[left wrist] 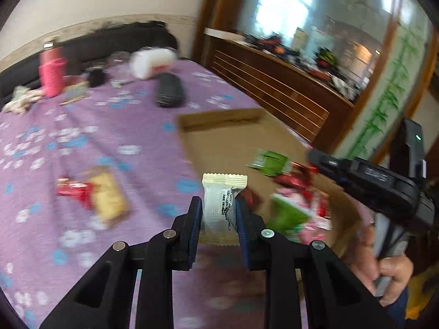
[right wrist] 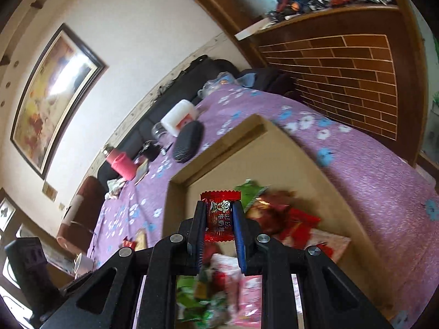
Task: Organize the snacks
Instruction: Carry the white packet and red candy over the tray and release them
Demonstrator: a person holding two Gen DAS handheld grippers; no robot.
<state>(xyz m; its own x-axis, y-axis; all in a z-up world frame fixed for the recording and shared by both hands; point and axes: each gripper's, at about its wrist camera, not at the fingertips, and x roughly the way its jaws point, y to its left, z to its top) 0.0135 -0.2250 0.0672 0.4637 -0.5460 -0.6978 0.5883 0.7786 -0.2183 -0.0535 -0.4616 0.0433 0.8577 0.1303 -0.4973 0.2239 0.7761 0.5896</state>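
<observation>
Left claw (left wrist: 218, 209), seen from the left wrist camera: its two blue-padded jaws are nearly closed and pinch a cream-white wrapped snack (left wrist: 221, 205) upright between them, the crimped top edge of the wrapper standing above the pads. Behind and to the right lies a shallow cardboard box (left wrist: 219, 126) on a desk covered with a purple flowered cloth (left wrist: 90, 126); the held snack hangs at the near left edge of the box. Inside the box are green packets (left wrist: 271, 161), red wrappers and pink packets, blurred. On the cloth to the left, outside the box, lie a yellow snack packet (left wrist: 108, 197) and, touching it, a red wrapper (left wrist: 72, 189). Farther back stand a pink bottle (left wrist: 50, 72), a black case (left wrist: 170, 90) and a white container (left wrist: 152, 61) on its side. At the right edge, a hand (left wrist: 392, 274) grips the handle of the other black device.

Right claw (right wrist: 218, 216), seen from the right wrist camera: its jaws are likewise almost closed and grip a red wrapped candy (right wrist: 219, 215) with printed characters, held upright above the interior of the cardboard box (right wrist: 247, 128). Below and beyond it in the box lie red packets (right wrist: 296, 224), a green packet (right wrist: 251, 190), and blurred green and pink packets. Outside the box on the cloth, the black case (right wrist: 188, 141), white container (right wrist: 178, 118) and pink bottle (right wrist: 122, 164) are visible; a framed picture (right wrist: 52, 93) hangs on the wall.
</observation>
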